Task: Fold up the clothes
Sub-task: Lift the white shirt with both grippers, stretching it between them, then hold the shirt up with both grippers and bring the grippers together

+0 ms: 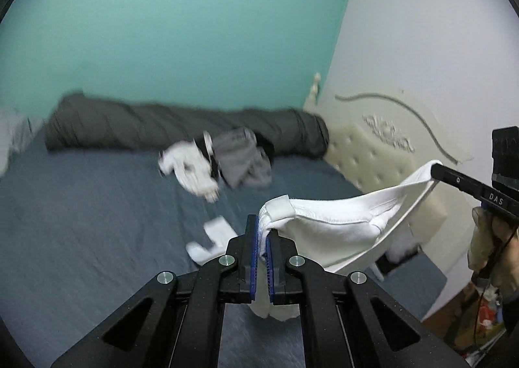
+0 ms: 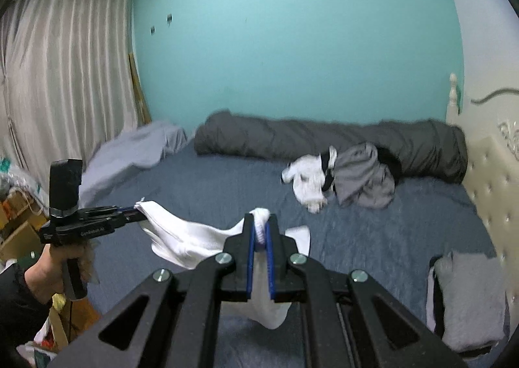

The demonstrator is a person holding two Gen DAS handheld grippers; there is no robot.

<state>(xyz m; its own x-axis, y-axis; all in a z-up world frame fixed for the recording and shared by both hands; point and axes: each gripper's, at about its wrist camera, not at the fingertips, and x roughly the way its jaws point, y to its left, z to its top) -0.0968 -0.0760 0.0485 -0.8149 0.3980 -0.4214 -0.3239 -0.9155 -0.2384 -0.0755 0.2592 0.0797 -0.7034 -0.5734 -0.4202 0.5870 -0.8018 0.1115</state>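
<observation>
Left gripper [image 1: 262,239] has its jaws clamped on one bunched corner of a white garment [image 1: 337,222], and the right gripper [image 1: 436,170] pinches the far corner, so the cloth hangs stretched between them above the blue bed [image 1: 97,222]. A small white piece [image 1: 211,239] lies on the sheet just below. Further back there's a messy pile of white and grey clothes [image 1: 220,163] in front of a rolled dark grey duvet [image 1: 162,128]. Cream padded headboard [image 1: 366,157] on the right.

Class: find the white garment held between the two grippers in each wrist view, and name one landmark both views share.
Left wrist view: white garment centre-right, stretched toward the right gripper.
Right wrist view: white garment lower centre-left, stretched toward the left gripper.
Shared landmark: rolled dark grey duvet.
</observation>
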